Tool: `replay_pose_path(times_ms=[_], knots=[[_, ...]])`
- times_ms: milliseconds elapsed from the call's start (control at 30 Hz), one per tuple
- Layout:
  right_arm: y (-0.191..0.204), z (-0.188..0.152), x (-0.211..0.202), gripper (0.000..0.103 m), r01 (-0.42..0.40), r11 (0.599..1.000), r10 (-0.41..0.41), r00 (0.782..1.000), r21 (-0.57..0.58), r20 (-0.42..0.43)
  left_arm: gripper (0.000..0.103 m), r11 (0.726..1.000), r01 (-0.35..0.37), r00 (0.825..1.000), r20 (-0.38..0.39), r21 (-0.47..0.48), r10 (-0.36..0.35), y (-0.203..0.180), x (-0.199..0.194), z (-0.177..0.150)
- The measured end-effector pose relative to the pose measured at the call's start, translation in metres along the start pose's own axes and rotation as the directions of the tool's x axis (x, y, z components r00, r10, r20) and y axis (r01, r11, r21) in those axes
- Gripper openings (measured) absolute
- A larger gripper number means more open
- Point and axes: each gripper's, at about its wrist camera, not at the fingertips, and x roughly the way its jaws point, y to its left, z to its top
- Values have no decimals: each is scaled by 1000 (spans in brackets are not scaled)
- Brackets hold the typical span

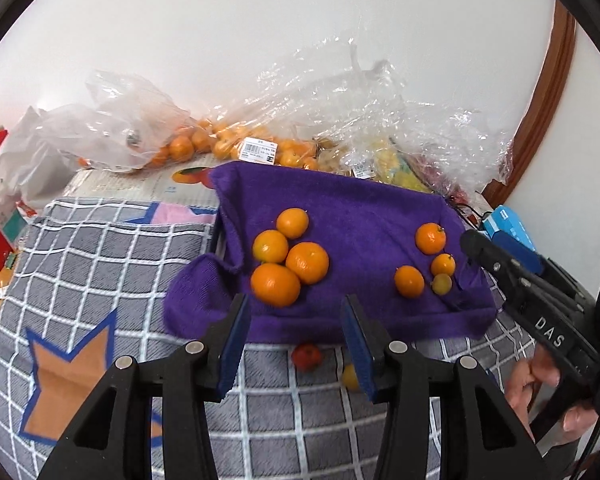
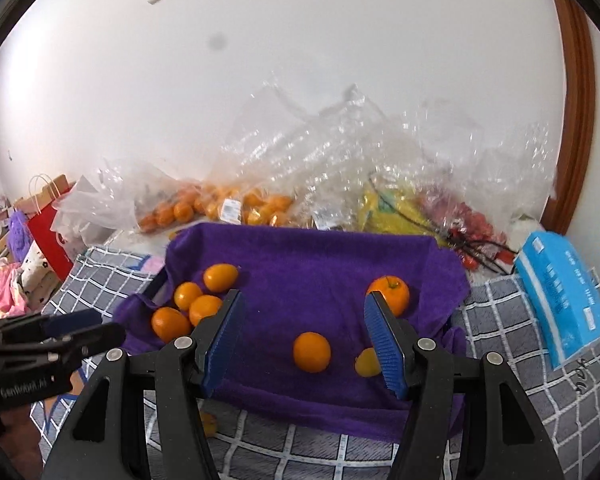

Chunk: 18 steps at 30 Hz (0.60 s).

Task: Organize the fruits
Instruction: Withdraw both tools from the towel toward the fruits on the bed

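A purple towel (image 1: 360, 216) lines a tray on the bed, also in the right wrist view (image 2: 308, 272). On its left lies a cluster of several oranges (image 1: 288, 260) (image 2: 192, 304). On its right lie smaller oranges (image 1: 430, 238) (image 2: 311, 352) and a small yellow fruit (image 1: 442, 283) (image 2: 366, 362). My left gripper (image 1: 294, 344) is open and empty at the towel's near edge, over a small red fruit (image 1: 306, 356) and a yellow fruit (image 1: 350, 376) on the blanket. My right gripper (image 2: 306, 342) is open and empty above the towel's right half.
Clear plastic bags of oranges (image 1: 220, 140) and other fruit (image 2: 400, 204) lie behind the tray against the wall. A blue tissue pack (image 2: 560, 296) sits at right. A grey checked blanket (image 1: 100, 264) covers the bed. A red paper bag (image 2: 48, 236) stands at left.
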Motion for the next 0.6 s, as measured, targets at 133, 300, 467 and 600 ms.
replay_pose_path(times_ms=[133,300,467,600], knots=[[13,-2,-23,62,29,999,-28,999,-29,23,44,1000,16,1000,22,-8,-16,4,-17,-7],[21,-8,-50,62,58,998,-58,998,-28,18,44,1000,24,999,38,-15,-24,11,-33,-15],[23,-19,-72,62,90,996,-90,996,-15,19,44,999,28,998,50,-27,-26,21,-48,-25],[30,-27,-82,59,106,994,-106,994,4,0,44,998,38,998,58,-41,-36,30,-59,-35]])
